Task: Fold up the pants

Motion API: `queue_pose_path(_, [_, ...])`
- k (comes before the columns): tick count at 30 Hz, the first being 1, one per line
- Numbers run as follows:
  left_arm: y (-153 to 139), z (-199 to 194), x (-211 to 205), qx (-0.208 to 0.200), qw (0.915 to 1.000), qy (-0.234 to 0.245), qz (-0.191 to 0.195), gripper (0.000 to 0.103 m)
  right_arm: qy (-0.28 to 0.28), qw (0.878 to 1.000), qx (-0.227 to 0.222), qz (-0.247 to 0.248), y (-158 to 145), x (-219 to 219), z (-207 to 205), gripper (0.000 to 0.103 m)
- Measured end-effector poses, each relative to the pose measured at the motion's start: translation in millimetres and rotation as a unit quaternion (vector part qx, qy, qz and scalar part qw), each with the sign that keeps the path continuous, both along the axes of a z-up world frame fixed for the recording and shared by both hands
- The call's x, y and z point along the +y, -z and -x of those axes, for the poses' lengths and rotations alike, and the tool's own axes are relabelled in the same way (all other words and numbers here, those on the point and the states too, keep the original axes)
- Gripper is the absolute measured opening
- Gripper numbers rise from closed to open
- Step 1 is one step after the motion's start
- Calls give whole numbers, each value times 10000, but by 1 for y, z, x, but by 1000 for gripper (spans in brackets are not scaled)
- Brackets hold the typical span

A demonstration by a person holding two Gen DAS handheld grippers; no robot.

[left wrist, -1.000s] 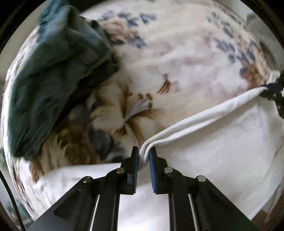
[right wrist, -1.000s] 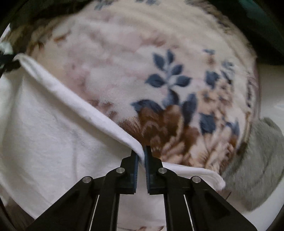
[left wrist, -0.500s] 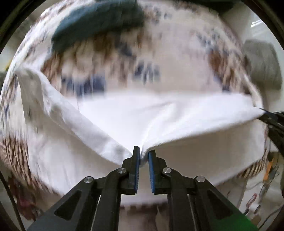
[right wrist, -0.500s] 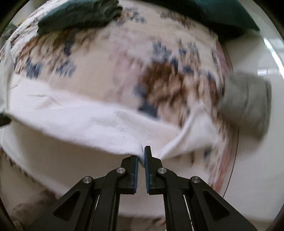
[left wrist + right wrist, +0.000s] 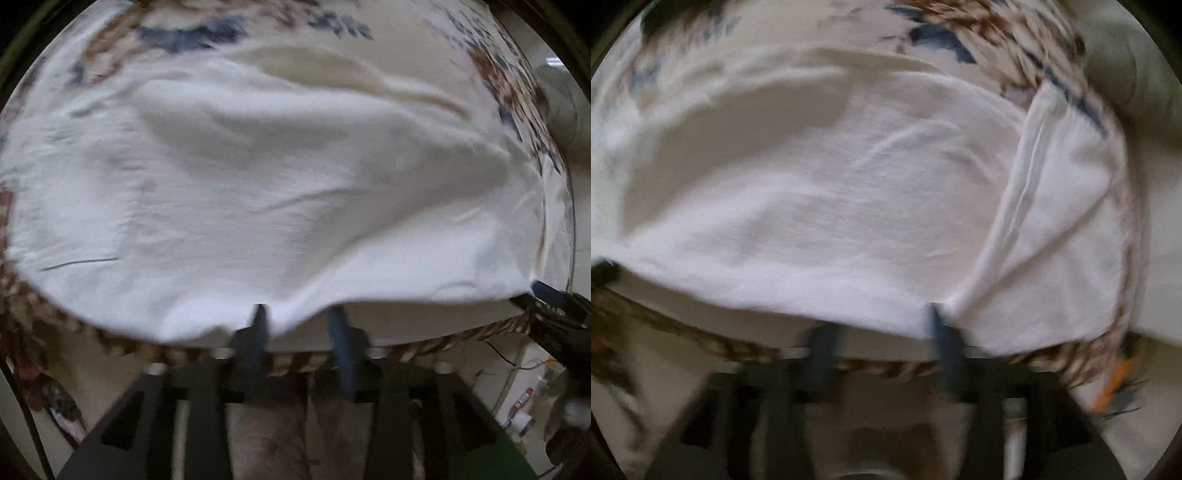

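White cloth fills most of both wrist views: the pants (image 5: 258, 192) lie spread over a floral blanket (image 5: 207, 33) patterned in blue and brown, directly ahead of both sets of tongs. Both pictures are blurred. The left tongs (image 5: 299, 321) have their jaws opening, with a clear gap between the two blue-padded fingers (image 5: 341, 332); the near hem of the pants runs just ahead of the tips and brushes one finger, but the pads no longer press on the cloth. The right tongs (image 5: 879, 332) are opening too and stand wider apart, with the near edge of the pants (image 5: 831, 206) lying across the gap at the fingertips, one finger touching the hem where a fold line starts; nothing is pinched. In the left view the right tongs (image 5: 554, 299) show at the far right edge, at the corner of the same hem. Beyond the tips of the right tongs, to the right, a folded-over flap of the pants forms a long crease running away from the tongs. A grey cloth (image 5: 1123, 66) sits off the blanket, far right of the tongs. Below the hem, a fringe of the blanket's brown edge (image 5: 886, 365) passes behind the fingers.
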State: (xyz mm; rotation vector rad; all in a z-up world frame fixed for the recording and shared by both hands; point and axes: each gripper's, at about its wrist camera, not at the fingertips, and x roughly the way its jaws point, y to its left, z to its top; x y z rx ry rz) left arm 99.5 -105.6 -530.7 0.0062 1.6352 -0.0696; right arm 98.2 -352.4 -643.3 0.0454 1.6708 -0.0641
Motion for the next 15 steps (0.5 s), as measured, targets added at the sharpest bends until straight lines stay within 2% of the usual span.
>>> queue_pose_path(1, [-8, 3, 2, -88, 9999, -38, -135, 62, 262, 9995, -134, -131, -11, -8, 3, 93])
queue_pose_path(2, [-17, 5, 3, -229, 9991, -96, -345, 75, 489, 9982, -320, -148, -22, -16, 6, 93])
queue_pose_path(4, [-25, 9, -1, -332, 9975, -216, -583, 86, 1049, 9918, -663, -315, -47, -39, 13, 93])
queue_pose_path(6, [-26, 7, -12, -300, 9962, -324, -752, 86, 1655, 9824, -807, -316, -63, -67, 13, 93])
queue_pose_path(8, [-22, 1, -34, -340, 9956, -227, -841, 86, 2076, 9745, -822, -242, -64, -93, 0, 93])
queue_pose_path(9, [-20, -4, -46, -388, 9948, -175, -926, 86, 2387, 9674, -819, -199, -59, -112, -13, 93])
queue_pose_path(12, [-18, -25, -76, -550, 9926, 47, -1078, 86, 2863, 9535, -935, -119, -39, -154, -58, 93])
queue_pose_path(14, [-16, -35, -95, -630, 9926, 116, -1027, 86, 2972, 9516, -772, -120, -16, -167, -85, 93])
queue_pose_path(15, [-16, -38, -100, -666, 9922, 182, -1041, 86, 2906, 9556, -484, -51, 5, -172, -101, 92])
